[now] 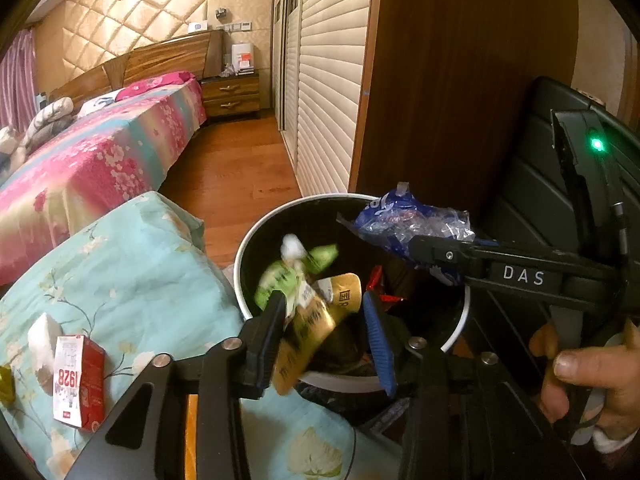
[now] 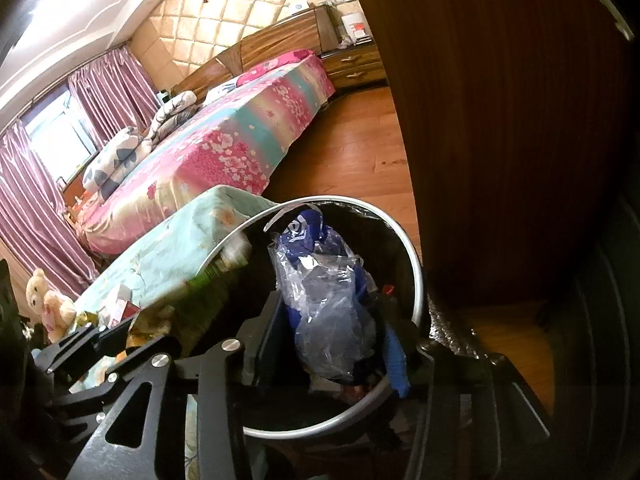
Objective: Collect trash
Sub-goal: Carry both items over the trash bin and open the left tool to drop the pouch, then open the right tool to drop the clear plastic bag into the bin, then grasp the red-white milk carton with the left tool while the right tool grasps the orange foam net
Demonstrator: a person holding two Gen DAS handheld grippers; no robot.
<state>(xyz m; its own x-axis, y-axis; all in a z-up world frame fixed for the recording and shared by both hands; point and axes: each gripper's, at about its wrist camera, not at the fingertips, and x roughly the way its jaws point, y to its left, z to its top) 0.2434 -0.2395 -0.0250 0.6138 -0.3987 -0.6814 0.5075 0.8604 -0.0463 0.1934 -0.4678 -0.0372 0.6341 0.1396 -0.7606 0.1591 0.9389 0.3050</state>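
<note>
A: Bin first, pls. Where's it sit?

B: Round black trash bin w/ pale metal rim on the wood floor, btwn the mint-green floral bedspread and the dark wood wardrobe panel. Already trash inside: green wrappers, smth red, a white crumpled bit.

A: Left gripper?

B: Left gripper is over the bin mouth, jaws spread apart. Gold foil snack pouch w/ dark print sits btwn the fingers, resting against the left one, blurred, above the bin's near rim. Can't tell if it's touching the right blue-padded finger; looks like a gap.

A: Right one?

B: Right gripper is clamped on a crumpled blue-and-clear plastic bag, held above the bin opening. In the left wrist view the same bag sticks out past the black finger tips over the bin's far-right rim. Person's hand is round the grip at the right edge of that view.

A: Other stuff nearby?

B: Small red-and-white carton marked 1928 lying on the green bedspread, white tissue just beside it. Pink floral bed further back, wood nightstand past it. Right wrist view also shows a tan teddy bear low at left, near the purple curtains.
</note>
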